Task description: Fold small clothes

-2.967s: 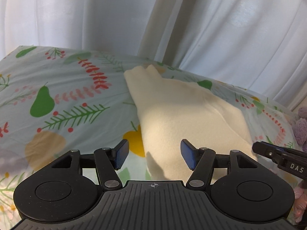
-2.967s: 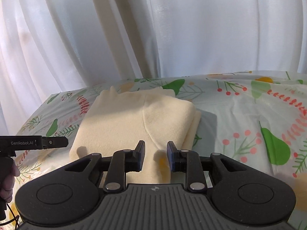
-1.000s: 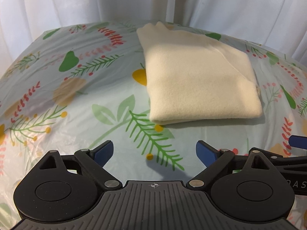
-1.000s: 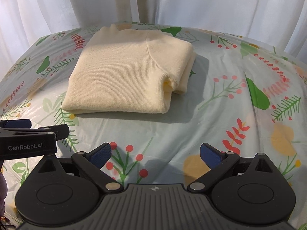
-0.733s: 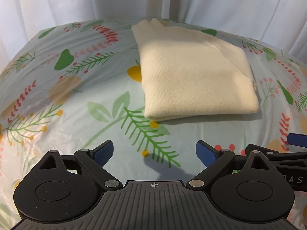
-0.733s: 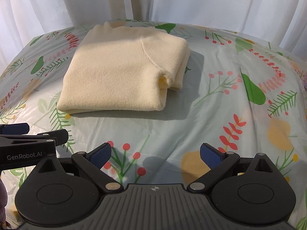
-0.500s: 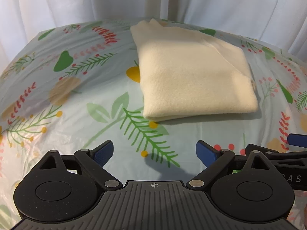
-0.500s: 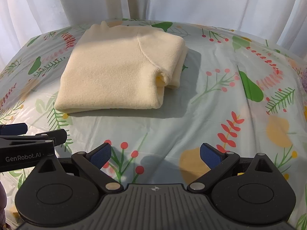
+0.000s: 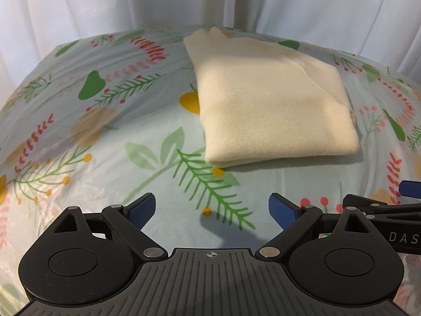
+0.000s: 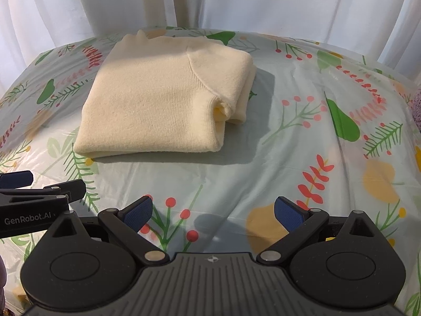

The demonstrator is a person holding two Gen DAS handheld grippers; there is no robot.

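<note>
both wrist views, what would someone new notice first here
The folded cream sweater stands out, lying on the leaf-and-berry patterned tablecloth toward its far side, near the white curtain. Nearer the cameras, the left tool and right tool are both open and empty, apart from the sweater.

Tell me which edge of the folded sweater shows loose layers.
The right edge of the sweater, beside the green pear print: stacked layers gape there, while its near edge is one smooth fold.
</note>
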